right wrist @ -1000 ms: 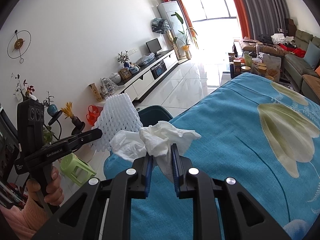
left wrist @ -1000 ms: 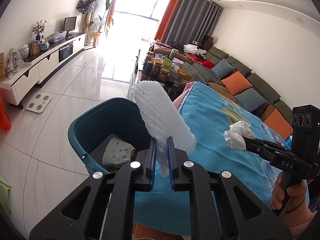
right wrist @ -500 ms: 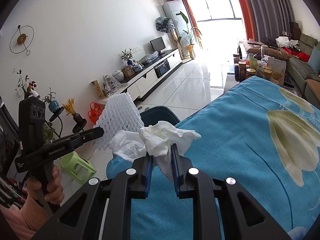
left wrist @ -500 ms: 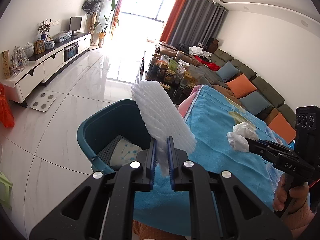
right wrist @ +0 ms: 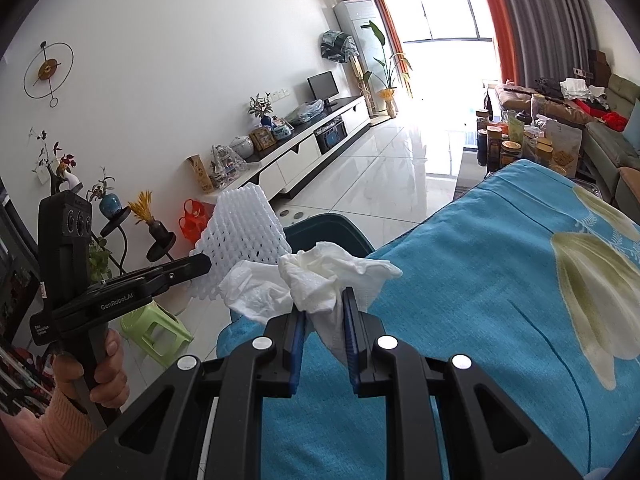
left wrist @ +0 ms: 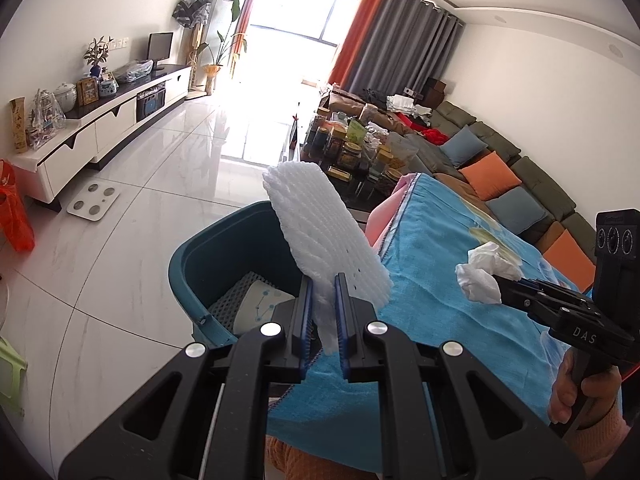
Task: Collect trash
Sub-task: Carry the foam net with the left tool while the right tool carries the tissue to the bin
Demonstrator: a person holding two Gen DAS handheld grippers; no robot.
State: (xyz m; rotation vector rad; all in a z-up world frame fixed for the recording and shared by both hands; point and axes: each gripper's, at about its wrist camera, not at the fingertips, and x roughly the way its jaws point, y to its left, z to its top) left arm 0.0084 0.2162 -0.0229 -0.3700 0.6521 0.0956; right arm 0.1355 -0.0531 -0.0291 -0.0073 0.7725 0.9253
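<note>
My left gripper [left wrist: 323, 294] is shut on a white foam net sleeve [left wrist: 320, 232] and holds it upright at the near right rim of a teal bin [left wrist: 208, 252]. The bin holds a patterned paper cup [left wrist: 256, 304] and a grey mesh piece. My right gripper [right wrist: 324, 308] is shut on a crumpled white tissue [right wrist: 316, 280] above the blue tablecloth [right wrist: 500, 300]. In the left wrist view the right gripper [left wrist: 500, 284] holds the tissue [left wrist: 484, 276] over the cloth, to the right of the bin. In the right wrist view the left gripper [right wrist: 206, 266] holds the foam sleeve [right wrist: 244, 232] beside the bin [right wrist: 332, 232].
A low table with several jars [left wrist: 352, 152] stands beyond the bin. A sofa with orange and blue cushions [left wrist: 492, 184] runs along the right. A white TV cabinet [left wrist: 100, 124] lines the left wall. A green stool [right wrist: 156, 332] and a scale [left wrist: 93, 202] sit on the floor.
Both grippers have moved slightly toward the bin with their loads. The bin now sits closer to the centre of the left wrist view. The grips have not changed.
</note>
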